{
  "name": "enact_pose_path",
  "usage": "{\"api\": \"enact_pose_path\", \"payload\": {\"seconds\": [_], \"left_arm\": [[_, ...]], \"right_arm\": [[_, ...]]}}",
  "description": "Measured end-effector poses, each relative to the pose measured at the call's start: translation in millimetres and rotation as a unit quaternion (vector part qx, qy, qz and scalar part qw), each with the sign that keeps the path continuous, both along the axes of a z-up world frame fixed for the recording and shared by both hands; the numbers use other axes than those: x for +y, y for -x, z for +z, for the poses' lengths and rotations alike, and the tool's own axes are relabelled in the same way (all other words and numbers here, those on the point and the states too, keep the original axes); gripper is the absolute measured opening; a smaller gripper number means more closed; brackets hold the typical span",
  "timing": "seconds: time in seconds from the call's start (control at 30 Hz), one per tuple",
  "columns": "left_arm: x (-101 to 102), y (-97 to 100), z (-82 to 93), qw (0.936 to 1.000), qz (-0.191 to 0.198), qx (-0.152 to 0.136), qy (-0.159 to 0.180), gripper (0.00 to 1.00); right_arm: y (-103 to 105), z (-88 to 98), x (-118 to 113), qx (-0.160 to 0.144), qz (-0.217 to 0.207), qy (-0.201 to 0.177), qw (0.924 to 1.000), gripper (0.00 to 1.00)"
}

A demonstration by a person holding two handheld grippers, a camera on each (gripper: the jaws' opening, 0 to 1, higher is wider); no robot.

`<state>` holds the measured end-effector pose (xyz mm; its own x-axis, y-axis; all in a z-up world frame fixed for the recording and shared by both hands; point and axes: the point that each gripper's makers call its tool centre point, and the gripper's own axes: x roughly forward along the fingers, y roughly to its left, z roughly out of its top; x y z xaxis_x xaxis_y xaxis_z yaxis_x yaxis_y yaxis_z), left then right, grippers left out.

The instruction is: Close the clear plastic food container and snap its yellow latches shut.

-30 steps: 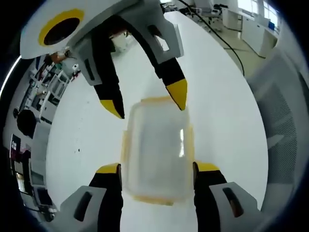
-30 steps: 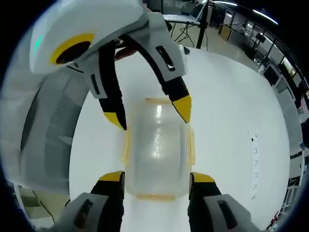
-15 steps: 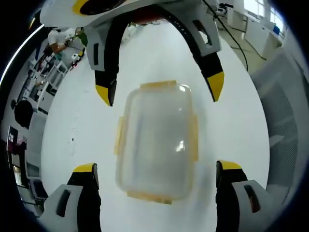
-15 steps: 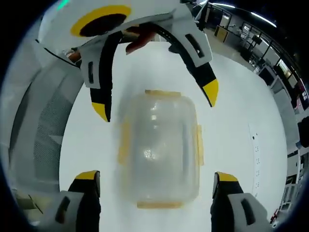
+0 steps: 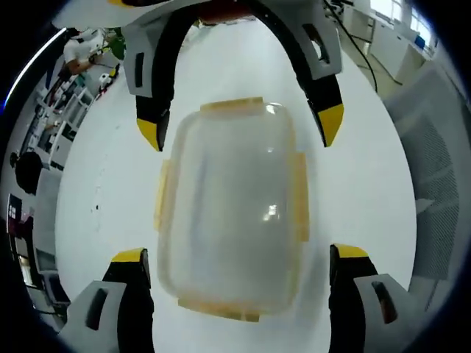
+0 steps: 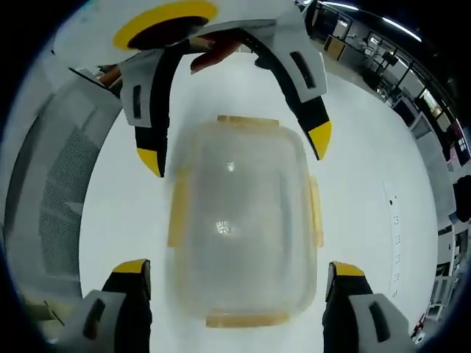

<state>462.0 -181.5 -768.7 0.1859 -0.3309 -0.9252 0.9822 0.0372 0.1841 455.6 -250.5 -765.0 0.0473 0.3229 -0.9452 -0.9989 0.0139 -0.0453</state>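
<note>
The clear plastic food container (image 5: pixel 232 209) lies on the white table (image 5: pixel 96 191) with its lid on and yellow latches (image 5: pixel 160 195) sticking out along its sides. My left gripper (image 5: pixel 239 256) stands wide open, its jaws well clear of the container's two long sides. Across from it, the right gripper (image 5: pixel 239 129) hangs open over the far end. In the right gripper view the same container (image 6: pixel 239 228) sits between the wide-open jaws of my right gripper (image 6: pixel 237 268), and the left gripper (image 6: pixel 235 147) is open above the far end. Neither gripper touches the container.
A grey mesh chair (image 5: pixel 434 184) stands beside the table, also seen as the chair (image 6: pixel 44 191) on the left. Shelves with equipment (image 5: pixel 29 184) lie beyond the table's edge. A black cable (image 5: pixel 353 66) runs over the far table. A person's hand (image 6: pixel 213 55) holds the left gripper.
Both grippers' jaws, close against the container's sides a second ago, have spread wide apart. Both cameras have come closer, so the container looks larger.
</note>
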Motion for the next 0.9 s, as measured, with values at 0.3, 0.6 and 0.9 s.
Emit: {"api": "enact_pose_path", "payload": {"seconds": [0.3, 0.6, 0.9], "left_arm": [[-0.3, -5.7, -3.5, 0.9996, -0.012, -0.018, -0.017, 0.91], [0.6, -10.7, -4.0, 0.9992, -0.006, -0.032, -0.024, 0.82], [-0.4, -11.4, -4.0, 0.9992, -0.005, -0.035, -0.018, 0.81]], "right_arm": [[-5.5, -7.7, -4.1, -0.022, 0.017, 0.031, 0.9991, 0.83], [-4.9, -7.0, -3.7, -0.019, 0.018, 0.03, 0.9992, 0.82], [-4.2, -7.2, -3.8, -0.018, 0.017, 0.033, 0.9991, 0.81]]}}
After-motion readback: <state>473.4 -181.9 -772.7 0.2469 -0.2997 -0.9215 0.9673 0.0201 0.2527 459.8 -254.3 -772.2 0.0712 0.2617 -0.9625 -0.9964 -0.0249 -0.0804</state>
